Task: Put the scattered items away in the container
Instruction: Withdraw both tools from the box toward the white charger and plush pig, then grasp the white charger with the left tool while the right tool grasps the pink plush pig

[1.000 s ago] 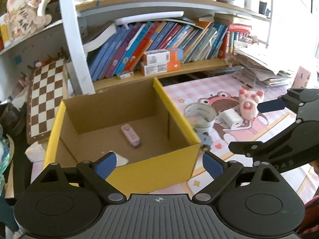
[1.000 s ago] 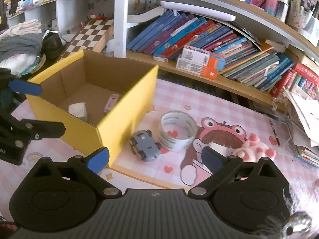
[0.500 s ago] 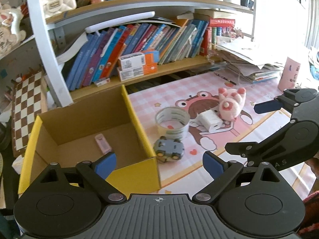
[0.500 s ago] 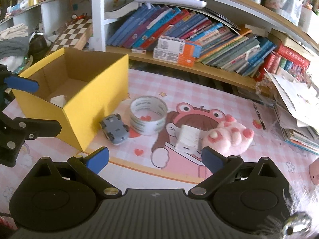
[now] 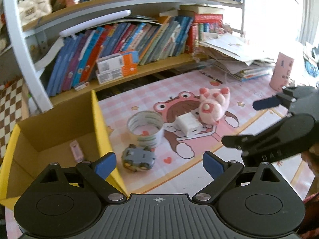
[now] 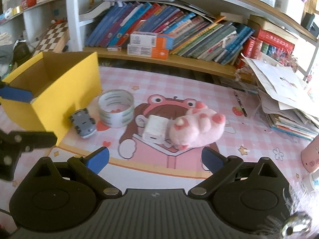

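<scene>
While both tongs gape empty, toy car touches yellow box.

The box was yellow outside and plain brown inside, the toy car grey, the plush pink, the charger white; the mat was pink-and-white check (with a pink frog printed on it), the chessboard brown-and-white chequered.
</scene>
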A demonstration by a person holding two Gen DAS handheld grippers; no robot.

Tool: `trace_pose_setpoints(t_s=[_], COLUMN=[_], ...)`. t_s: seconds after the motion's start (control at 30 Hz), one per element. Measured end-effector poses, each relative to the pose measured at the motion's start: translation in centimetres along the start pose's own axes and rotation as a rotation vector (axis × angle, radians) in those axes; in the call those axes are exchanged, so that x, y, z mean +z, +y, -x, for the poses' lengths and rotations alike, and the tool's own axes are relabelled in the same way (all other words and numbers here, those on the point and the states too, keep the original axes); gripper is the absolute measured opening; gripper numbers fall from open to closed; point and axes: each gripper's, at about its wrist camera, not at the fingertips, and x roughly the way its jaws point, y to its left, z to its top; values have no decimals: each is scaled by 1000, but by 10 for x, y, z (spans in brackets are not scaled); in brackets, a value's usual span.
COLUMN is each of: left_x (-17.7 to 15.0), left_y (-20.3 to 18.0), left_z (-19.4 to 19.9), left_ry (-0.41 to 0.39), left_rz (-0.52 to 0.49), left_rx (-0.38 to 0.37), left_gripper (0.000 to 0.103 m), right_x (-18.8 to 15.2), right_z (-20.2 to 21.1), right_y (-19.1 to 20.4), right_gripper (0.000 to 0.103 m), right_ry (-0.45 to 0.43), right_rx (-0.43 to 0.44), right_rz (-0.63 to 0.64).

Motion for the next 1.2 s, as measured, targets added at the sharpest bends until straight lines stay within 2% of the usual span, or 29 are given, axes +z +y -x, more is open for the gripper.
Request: trace_pose_setpoints(t_s=[0.3,0.77,0.93,1.2], left_x=[10,27,33,39], left_y=[-13,-41,-46,-58], left_z=[-19,-62,-85,-126], left_ry=[8,42,64,94], left_rz=[0,-59,-50,-64], left_rx=[3,-60,-76,-66], left_gripper=[94,89,72,63], right_x=[-2,3,6,19], right_z=[-9,-38,-51,-75], right_y=[-22,-57,-68,-84], right_gripper=[100,100,100,100], right_ry=[9,33,42,43], right_rx=[-8,-37,-38,-16], right_rz=[-24,-44,-46,-57])
